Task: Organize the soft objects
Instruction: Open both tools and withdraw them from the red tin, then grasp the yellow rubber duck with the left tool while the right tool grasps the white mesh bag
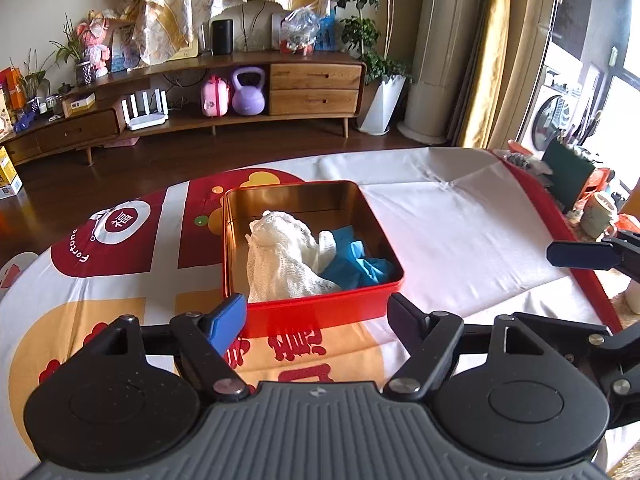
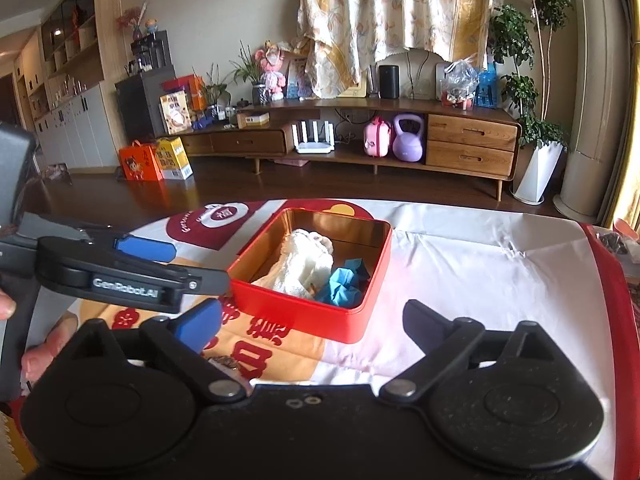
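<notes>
A crumpled white cloth (image 1: pixel 284 256) and blue cloth (image 1: pixel 352 264) lie touching inside the open red tin (image 1: pixel 320 312).

Red tin (image 1: pixel 320 312) with gold-toned inside walls. White open-weave cloth (image 1: pixel 280 256) and plain blue cloth (image 1: pixel 352 264) in it. Counter cover (image 1: pixel 460 232) white, with dark red and orange-yellow blocks, white lettering on the red, red edge stripe. Left tongs (image 1: pixel 316 318) black, one blue pad, one dark navy. Right tongs (image 2: pixel 312 320) black, same pad colours.
</notes>
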`<act>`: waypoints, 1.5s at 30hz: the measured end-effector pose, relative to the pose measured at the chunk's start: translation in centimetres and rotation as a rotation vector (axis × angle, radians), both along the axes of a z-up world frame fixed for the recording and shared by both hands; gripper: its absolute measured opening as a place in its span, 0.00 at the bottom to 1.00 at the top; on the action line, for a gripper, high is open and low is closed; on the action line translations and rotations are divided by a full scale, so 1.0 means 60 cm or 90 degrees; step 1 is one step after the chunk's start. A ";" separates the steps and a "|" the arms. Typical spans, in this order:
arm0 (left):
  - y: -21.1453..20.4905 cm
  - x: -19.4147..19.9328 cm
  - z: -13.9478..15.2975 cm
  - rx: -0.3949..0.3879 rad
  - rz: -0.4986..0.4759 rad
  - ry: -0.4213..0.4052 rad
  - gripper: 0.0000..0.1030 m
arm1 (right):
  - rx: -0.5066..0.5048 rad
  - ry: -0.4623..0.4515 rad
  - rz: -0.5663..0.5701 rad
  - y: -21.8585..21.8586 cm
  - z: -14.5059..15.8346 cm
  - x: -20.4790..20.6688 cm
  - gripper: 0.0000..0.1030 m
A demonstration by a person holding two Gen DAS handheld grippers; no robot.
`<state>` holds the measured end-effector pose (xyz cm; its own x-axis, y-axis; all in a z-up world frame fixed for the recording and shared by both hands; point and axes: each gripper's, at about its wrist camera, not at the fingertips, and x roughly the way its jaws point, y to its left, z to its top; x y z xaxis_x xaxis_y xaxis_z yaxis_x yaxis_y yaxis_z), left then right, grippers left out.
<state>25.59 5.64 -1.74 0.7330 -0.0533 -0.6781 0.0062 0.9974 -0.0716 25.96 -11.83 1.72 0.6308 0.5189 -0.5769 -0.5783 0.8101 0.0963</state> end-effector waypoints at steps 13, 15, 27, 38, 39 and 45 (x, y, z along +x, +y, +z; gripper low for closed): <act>-0.009 -0.111 0.002 -0.046 -0.032 -0.035 0.86 | 0.022 0.000 -0.015 -0.033 -0.019 -0.065 0.99; -0.009 -0.122 -0.006 -0.054 -0.035 -0.027 0.87 | 0.025 0.005 -0.017 -0.038 -0.027 -0.074 0.99; -0.012 -0.169 -0.064 -0.087 -0.001 -0.034 1.00 | -0.002 0.033 -0.021 -0.045 -0.104 -0.145 1.00; -0.062 -0.169 -0.126 0.028 -0.053 -0.029 1.00 | -0.028 0.085 -0.006 -0.021 -0.171 -0.178 0.96; -0.064 -0.166 -0.132 0.033 -0.056 -0.023 1.00 | -0.032 0.089 -0.005 -0.018 -0.178 -0.179 0.96; -0.077 -0.150 -0.169 0.039 -0.072 -0.001 1.00 | -0.054 0.093 -0.006 -0.002 -0.202 -0.182 0.96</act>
